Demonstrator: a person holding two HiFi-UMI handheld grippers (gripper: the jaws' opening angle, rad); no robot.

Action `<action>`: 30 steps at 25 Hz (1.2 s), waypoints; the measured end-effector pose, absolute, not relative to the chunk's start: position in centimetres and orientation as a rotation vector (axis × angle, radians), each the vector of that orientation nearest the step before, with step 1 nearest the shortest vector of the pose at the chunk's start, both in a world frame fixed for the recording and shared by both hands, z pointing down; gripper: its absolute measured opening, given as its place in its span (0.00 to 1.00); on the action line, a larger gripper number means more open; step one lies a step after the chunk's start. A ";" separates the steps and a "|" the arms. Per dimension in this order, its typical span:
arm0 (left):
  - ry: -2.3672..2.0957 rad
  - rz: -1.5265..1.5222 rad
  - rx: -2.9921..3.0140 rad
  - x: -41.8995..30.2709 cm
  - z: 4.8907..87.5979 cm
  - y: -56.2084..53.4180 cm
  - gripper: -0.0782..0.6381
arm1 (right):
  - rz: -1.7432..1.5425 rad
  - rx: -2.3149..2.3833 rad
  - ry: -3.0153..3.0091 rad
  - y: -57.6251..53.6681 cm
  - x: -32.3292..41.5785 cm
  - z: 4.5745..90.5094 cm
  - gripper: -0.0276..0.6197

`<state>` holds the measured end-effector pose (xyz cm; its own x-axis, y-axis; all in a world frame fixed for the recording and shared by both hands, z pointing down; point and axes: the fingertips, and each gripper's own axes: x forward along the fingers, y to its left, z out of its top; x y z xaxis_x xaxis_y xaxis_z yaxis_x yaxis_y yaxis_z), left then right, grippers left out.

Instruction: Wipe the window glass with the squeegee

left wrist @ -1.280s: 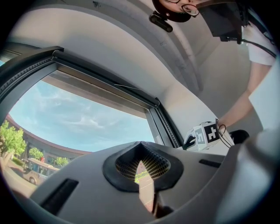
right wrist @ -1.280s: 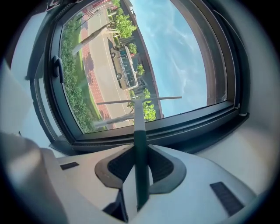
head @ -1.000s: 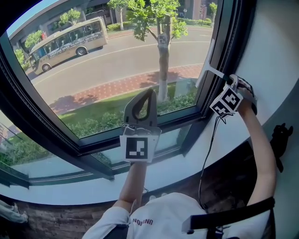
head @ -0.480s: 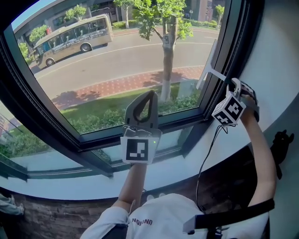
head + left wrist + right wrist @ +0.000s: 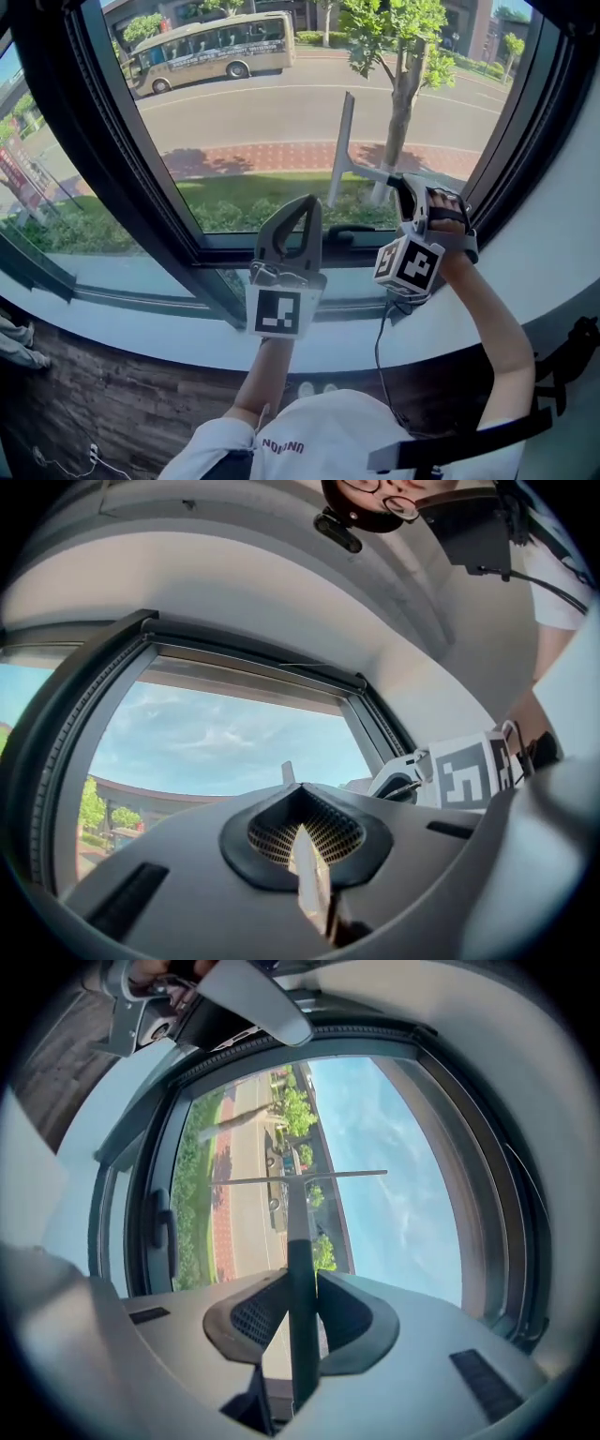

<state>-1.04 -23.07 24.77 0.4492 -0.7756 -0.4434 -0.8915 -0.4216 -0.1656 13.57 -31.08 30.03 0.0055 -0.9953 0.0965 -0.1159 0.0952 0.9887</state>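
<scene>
Pinching squeegee [image 5: 343, 141] between right gripper [image 5: 299, 1277] fingers [image 5: 358, 1312]

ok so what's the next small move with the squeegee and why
Probably slide the squeegee leftward over the window glass. The right gripper is shut on its handle, the blade stands upright right of the pane's middle, and a wide stretch of glass lies to its left.

Left tongs [image 5: 307, 202] closed, raised; right tongs [image 5: 400, 184] clamping squeegee [image 5: 343, 141].
</scene>
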 end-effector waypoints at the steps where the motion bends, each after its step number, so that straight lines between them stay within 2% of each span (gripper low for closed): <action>1: 1.446 0.413 -2.310 -2.0 24.9 -22.5 0.10 | -1.108 1.203 -1.360 -31.3 11.5 30.5 0.19; 8: 1.684 0.317 -2.163 -8.5 26.0 -19.4 0.10 | -1.301 1.013 -1.509 -31.1 -1.2 35.1 0.19; 16: 1.846 0.239 -2.041 -15.8 26.7 -18.0 0.10 | -1.380 0.928 -1.665 -32.5 -15.1 40.3 0.19; 22: 1.891 0.205 -1.989 -18.7 26.7 -17.5 0.10 | -1.359 0.898 -1.693 -34.0 -19.0 44.2 0.20; 30: 1.905 0.187 -1.975 -19.8 27.2 -17.6 0.10 | -1.348 0.922 -1.686 -35.9 -20.1 46.3 0.19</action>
<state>-19.83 -17.63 27.24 0.0680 -0.9312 -0.3582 -0.9830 -0.0011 -0.1837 -20.12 -35.86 46.30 -0.4381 -0.8896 0.1292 -0.0699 0.1770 0.9817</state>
